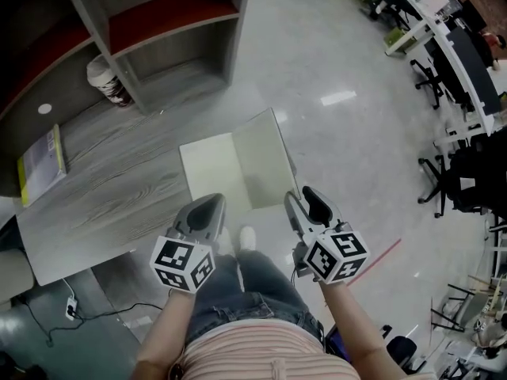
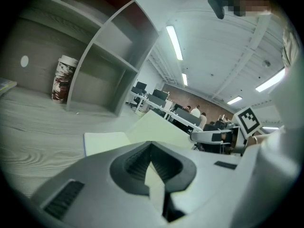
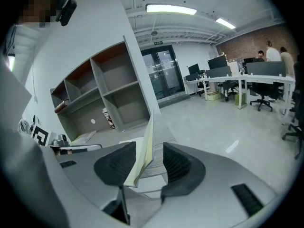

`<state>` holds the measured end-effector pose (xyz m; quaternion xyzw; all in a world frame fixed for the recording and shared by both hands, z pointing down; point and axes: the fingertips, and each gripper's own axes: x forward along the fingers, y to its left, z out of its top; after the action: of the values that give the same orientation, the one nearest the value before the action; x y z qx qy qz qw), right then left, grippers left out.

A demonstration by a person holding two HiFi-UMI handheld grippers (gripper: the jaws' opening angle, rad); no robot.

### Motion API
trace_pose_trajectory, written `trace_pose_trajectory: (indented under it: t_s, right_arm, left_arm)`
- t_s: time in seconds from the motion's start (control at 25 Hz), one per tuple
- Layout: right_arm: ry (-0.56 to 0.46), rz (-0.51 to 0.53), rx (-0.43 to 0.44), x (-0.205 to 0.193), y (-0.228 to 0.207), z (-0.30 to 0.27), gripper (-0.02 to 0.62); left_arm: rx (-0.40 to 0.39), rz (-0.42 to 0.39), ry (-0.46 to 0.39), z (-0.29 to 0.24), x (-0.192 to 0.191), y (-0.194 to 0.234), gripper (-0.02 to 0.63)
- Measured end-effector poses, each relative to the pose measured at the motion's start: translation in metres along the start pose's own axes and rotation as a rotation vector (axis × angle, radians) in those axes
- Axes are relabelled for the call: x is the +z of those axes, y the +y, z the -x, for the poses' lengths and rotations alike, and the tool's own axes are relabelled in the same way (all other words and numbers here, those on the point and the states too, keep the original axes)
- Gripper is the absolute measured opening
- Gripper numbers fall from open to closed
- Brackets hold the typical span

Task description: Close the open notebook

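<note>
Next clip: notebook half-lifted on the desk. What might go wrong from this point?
1. The raised half of the notebook stands loose between the open right tongs, so it may flop back open instead of closing.
2. The notebook lies at the corner of the desk; a sideways push might slide it off the edge.

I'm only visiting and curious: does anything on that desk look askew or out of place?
Yes. The notebook isn't lying flat: its right half stands almost upright, between the open jaws of the right gripper.
</note>
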<state>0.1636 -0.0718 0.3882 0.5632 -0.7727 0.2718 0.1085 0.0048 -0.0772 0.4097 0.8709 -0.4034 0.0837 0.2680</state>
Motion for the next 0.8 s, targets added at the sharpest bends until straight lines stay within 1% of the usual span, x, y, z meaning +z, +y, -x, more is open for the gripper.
trace_pose_trajectory:
  t_s: [0.16, 0.36, 0.4, 0.64, 0.8]
  right_arm:
    - [0.033, 0.034, 0.015, -0.002, -0.005, -0.007, 0.150]
    - [0.065, 0.045, 0.016, -0.005, -0.012, -0.014, 0.071]
    - [0.067, 0.039, 0.019, -0.005, -0.013, -0.015, 0.063]
    - [0.092, -0.018, 0.022, -0.011, -0.027, -0.019, 0.051]
    - [0.098, -0.029, 0.042, -0.011, -0.027, -0.020, 0.046]
  left_arm:
    - [-0.006, 0.006, 0.007, -0.008, 0.000, -0.003, 0.012]
    - [0.002, 0.028, 0.026, -0.014, -0.006, 0.001, 0.012]
    - [0.004, 0.031, 0.028, -0.016, -0.007, 0.002, 0.012]
    - [0.016, 0.050, 0.042, -0.020, -0.012, 0.006, 0.012]
    - [0.028, 0.056, 0.057, -0.022, -0.017, 0.010, 0.012]
